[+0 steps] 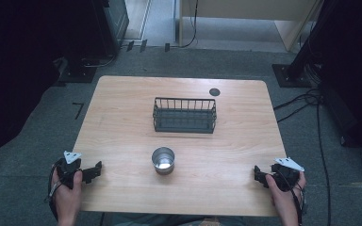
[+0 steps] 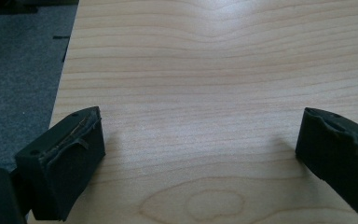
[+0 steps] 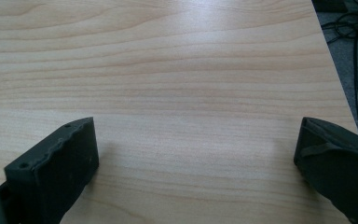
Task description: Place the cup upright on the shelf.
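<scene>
High view and both gripper views, read from left to right. The left gripper (image 1: 94,170) lay on the near left corner of the wooden worktop (image 1: 122,122), held in the person's left hand (image 1: 67,188); its jaws stood wide apart, released, with bare wood between them, as the left gripper view confirmed (image 2: 200,140). A metal cup (image 1: 163,160) stood upright near the middle of the worktop's front half, between the two grippers and well apart from each. Behind the cup, toward the far side, sat a dark wire basket (image 1: 184,115), apart from the cup. A small dark round mark (image 1: 214,92) lay on the worktop beyond the basket's right end. The right gripper (image 1: 259,175) rested at the near right corner, held in the right hand (image 1: 285,195); its jaws were likewise spread and grasped nothing, bare wood showing between them in the right gripper view (image 3: 196,140). Cables (image 1: 306,101) trailed over the grey floor to the right of the worktop.
</scene>
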Motion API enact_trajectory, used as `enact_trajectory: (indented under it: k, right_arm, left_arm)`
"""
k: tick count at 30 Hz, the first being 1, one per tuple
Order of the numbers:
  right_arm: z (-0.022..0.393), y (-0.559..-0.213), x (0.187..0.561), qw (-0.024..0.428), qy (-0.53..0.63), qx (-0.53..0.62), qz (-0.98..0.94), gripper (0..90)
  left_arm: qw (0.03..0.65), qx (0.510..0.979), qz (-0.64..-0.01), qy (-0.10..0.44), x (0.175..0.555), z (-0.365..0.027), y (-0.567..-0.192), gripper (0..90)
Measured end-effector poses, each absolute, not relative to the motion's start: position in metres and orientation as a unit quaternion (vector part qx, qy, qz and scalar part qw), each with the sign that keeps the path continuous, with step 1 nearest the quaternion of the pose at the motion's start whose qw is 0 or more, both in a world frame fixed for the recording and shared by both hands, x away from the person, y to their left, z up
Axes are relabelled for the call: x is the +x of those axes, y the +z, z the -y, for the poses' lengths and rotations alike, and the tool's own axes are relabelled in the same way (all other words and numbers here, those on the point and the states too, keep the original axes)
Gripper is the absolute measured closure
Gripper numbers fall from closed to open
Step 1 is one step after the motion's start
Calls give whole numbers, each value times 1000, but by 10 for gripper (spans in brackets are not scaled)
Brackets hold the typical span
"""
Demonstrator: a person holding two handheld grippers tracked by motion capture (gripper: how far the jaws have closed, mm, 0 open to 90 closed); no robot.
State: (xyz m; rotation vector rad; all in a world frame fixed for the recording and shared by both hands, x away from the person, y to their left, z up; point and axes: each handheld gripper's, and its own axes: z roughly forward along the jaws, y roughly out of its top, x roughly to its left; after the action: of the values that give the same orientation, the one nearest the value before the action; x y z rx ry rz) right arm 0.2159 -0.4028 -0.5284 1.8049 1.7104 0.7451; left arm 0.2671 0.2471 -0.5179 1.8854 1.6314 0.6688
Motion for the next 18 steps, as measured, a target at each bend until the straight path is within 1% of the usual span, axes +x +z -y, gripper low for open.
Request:
enact_trajectory:
  k: [6,8,12,15,18]
  right_arm:
    - [401,-528,218,275,273,680,-622,4]
    - [398,-526,218,279,277,680,-619,50]
    - [391,-518,217,287,294,663,-625,47]
    - [387,-513,217,283,306,657,-628,47]
    - [374,-503,221,284,319,640,-639,50]
  left_arm:
    - [274,696,-614,251,268,-241,-518,15]
    - [274,694,-616,253,268,-240,-518,15]
    - [273,693,-617,253,268,-238,-518,15]
    - [273,693,-617,254,268,-238,-518,15]
    - [273,693,-617,253,268,-238,-518,15]
